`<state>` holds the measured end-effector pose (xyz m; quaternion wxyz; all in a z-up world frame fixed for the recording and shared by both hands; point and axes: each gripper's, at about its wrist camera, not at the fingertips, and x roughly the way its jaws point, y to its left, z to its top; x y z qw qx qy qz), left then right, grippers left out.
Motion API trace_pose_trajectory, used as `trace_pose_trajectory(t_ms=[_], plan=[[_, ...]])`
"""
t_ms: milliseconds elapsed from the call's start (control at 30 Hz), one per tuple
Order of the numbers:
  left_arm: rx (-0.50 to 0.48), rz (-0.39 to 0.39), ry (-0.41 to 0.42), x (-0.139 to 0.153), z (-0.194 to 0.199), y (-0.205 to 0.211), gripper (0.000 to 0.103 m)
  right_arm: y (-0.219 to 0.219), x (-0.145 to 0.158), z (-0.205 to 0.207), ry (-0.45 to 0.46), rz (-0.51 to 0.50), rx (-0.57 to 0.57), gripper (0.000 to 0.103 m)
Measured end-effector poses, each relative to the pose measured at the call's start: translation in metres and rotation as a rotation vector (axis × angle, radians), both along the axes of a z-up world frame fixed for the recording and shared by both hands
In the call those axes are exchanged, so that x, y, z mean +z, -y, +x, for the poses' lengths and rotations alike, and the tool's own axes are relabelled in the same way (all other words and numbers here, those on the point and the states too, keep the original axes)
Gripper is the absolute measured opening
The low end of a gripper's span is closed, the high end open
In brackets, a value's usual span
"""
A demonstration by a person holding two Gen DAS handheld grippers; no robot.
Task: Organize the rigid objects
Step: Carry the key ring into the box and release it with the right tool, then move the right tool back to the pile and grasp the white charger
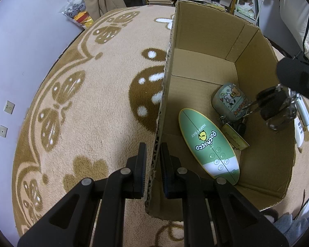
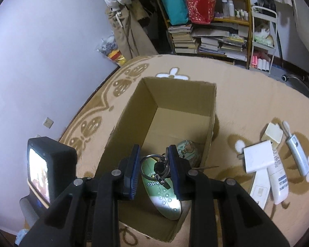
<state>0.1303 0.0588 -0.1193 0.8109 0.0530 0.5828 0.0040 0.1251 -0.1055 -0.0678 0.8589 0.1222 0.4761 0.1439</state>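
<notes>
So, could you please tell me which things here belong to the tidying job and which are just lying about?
Job:
cardboard box, left claw clamping its wall
key bunch in right claw
green oval remote, tin inside
white items on rug

Lying about:
book stacks
red bag
plush bag

In the right wrist view, the right hand-held gripper [image 2: 152, 160] covers the middle of the green oval board [image 2: 164, 195], so its print reads only in part. The bunch of keys [image 2: 160, 170] between the pads is a dark tangle; single keys cannot be told apart. The round tin [image 2: 187, 148] is half hidden behind a finger. In the left wrist view, the white items [image 1: 301, 121] beyond the cardboard box [image 1: 206, 65] are cut by its wall. Shelf labels are too small to read.
</notes>
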Motion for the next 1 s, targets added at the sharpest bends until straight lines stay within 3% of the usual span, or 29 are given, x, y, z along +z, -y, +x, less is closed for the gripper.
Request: trace_pose_trajectory(t_ms=[167,400,467,533,667,733,800,1000], plan=[[0.001,-0.003,-0.001,0.000,0.000,0.000,0.013,-0.004,-0.009,0.004,-0.022,-0.011,-0.003,0.029],[0.001,-0.003,-0.001,-0.001,-0.001,0.000,0.013,-0.009,0.005,-0.005,0.041,-0.087,0.000,0.030],[0.002,-0.004,-0.001,0.000,-0.001,0.000,0.013,-0.008,0.008,-0.006,0.042,-0.089,-0.005,0.043],[0.002,-0.004,-0.001,0.000,-0.001,0.001,0.013,-0.003,0.011,-0.008,0.051,-0.092,-0.022,0.068],[0.001,-0.002,0.000,0.000,-0.001,0.000,0.013,0.008,0.013,-0.012,0.057,-0.103,-0.041,0.073],[0.001,-0.003,0.000,0.000,-0.002,0.000,0.013,0.015,0.012,-0.011,0.046,-0.098,-0.051,0.085],[0.001,-0.004,0.000,0.000,-0.001,0.000,0.013,0.026,0.011,-0.013,0.044,-0.096,-0.078,0.091],[-0.001,-0.001,0.001,0.000,-0.002,0.000,0.013,0.056,0.003,-0.017,0.018,-0.115,-0.140,0.093]])
